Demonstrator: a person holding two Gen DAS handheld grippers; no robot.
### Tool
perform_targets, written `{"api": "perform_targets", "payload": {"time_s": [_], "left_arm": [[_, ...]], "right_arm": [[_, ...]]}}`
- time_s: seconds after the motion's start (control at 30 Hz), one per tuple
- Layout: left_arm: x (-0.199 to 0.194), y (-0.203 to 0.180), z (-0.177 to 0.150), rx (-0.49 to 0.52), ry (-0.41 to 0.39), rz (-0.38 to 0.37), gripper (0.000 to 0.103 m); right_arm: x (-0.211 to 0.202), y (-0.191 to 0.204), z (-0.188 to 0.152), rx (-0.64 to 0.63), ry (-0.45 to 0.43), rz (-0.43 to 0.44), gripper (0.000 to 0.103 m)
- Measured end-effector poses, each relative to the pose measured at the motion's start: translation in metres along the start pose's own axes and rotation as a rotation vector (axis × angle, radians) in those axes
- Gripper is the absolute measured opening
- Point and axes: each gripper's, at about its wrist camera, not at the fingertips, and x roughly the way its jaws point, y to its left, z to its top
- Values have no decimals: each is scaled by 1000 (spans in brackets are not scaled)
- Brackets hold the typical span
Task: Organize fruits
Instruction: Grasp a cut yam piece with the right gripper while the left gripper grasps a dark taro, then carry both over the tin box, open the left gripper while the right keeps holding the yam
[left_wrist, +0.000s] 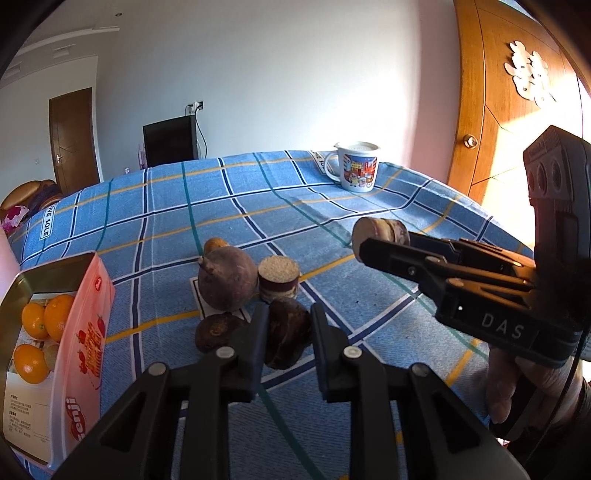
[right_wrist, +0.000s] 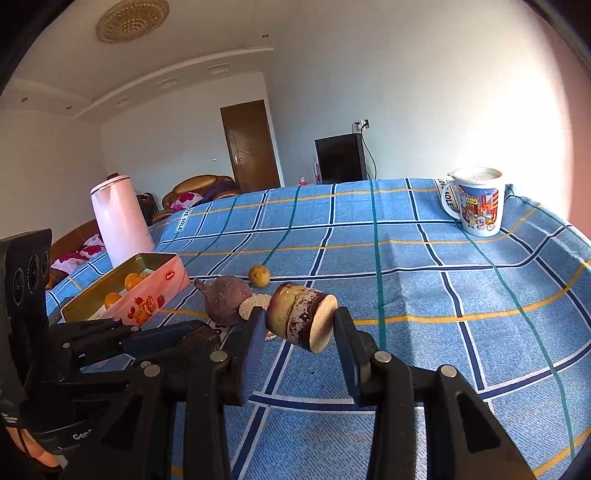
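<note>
The right tongs (right_wrist: 300, 325) carry a cut brownish fruit piece (right_wrist: 301, 320) clear of the surface, its pale cut face turned toward one finger and its rounded end against the other; the fingers stand fairly wide and are closed onto it. In the left wrist view the same piece (left_wrist: 380, 232) sticks out at the tip of the right tongs (left_wrist: 373, 245), raised above the cloth.

The left tongs (left_wrist: 287, 338) sit low over the surface with a dark wrinkled fruit (left_wrist: 287, 336) between the fingers, which are pressed against its two sides. Just to the left of it lies another dark shrivelled fruit (left_wrist: 218, 331). Directly beyond the left tongs rest a large purple round fruit (left_wrist: 226, 278) with a stub at its top and a short cut piece with a pale grainy top (left_wrist: 279, 277), the two touching. Behind the purple one a small yellow fruit (left_wrist: 215, 244) peeks out.

Far to the left of the left tongs stands an open pink tin (left_wrist: 86, 325) with oranges (left_wrist: 48, 317) lying inside. All of this rests on a blue checked cloth (left_wrist: 332, 206) covering the surface. At the far right edge, well away from both tongs, stands a lidded cartoon mug (left_wrist: 357, 166). From the right wrist view a pink kettle (right_wrist: 120, 218) rises behind the tin.
</note>
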Motion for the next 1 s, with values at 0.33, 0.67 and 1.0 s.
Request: {"api": "perform_targets", "payload": {"time_s": [0.33, 0.67, 1.0], "left_arm": [[-15, 4, 0, -10, -85, -1, 24], [-21, 2, -1, -6, -138, 7, 24], [-30, 6, -4, -17, -183, 17, 24]], "right_arm": [[-9, 4, -2, -23, -57, 4, 40], [-19, 7, -5, -46, -122, 6, 40], [-31, 11, -8, -69, -189, 14, 40]]}}
